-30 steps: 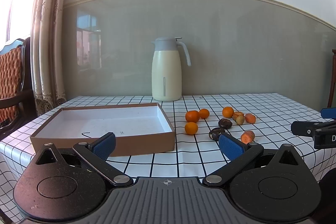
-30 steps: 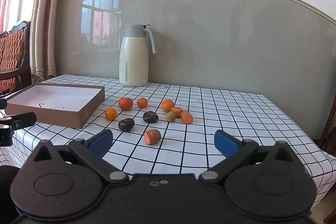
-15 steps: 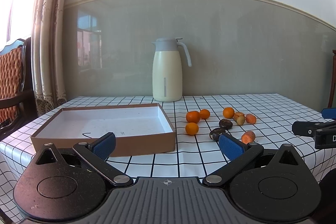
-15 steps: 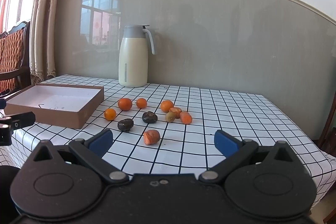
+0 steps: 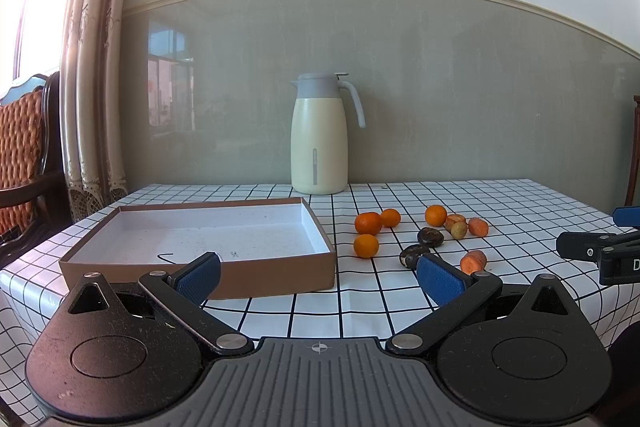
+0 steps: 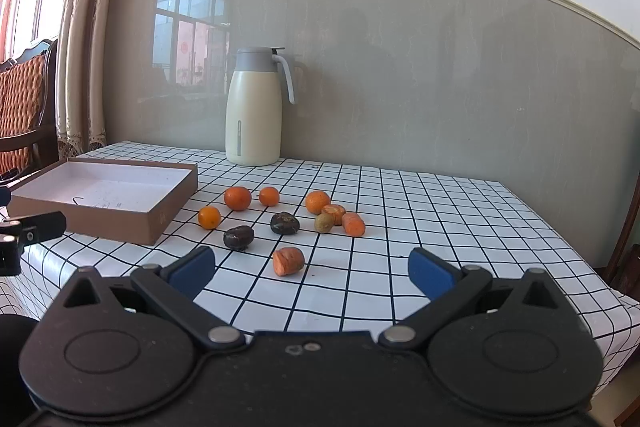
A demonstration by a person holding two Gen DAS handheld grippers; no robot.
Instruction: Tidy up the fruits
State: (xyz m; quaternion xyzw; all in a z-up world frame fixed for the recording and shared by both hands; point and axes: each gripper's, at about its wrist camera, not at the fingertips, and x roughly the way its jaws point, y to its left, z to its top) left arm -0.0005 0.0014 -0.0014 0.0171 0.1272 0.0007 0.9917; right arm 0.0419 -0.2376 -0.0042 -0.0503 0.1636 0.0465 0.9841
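While both of my tools hang above the near edge of the checked surface (image 5: pixel 360 311), each stands wide, gripping nothing: left tool (image 5: pixel 318 275), right tool (image 6: pixel 310 269).

Items, left wrist view:
- Shallow brown box (image 5: pixel 200 273), white inside, lying on the left part of the surface, just beyond my left tool.
- Four small oranges: two touching or nearly so (image 5: pixel 368 223) (image 5: pixel 390 217), one nearer the box (image 5: pixel 365 245), one farther right (image 5: pixel 435 215).
- Two dark fruits (image 5: pixel 430 236) (image 5: pixel 412 254); my right blue pad partly hides the nearer one.
- Cream jug (image 5: pixel 319 139) with grey lid, upright at the wall.
- Tip of my right tool, entering at the right edge.

Items, right wrist view:
- Same fruits seen more from above and fully unobstructed, all on the surface to the right of the box (image 6: pixel 120 205), none inside it.
- Cluster at the far right of the group: cut orange piece (image 6: pixel 334 213), greenish fruit (image 6: pixel 323 223), and orange-red piece (image 6: pixel 353 223), touching or nearly so.
- Another orange-red piece (image 6: pixel 288 261) lying alone, nearest my right tool, between its pads in the picture.
- Right-hand edge of the surface, where the cloth drops off; only this view shows it plainly.
- Tip of my left tool at the left edge.
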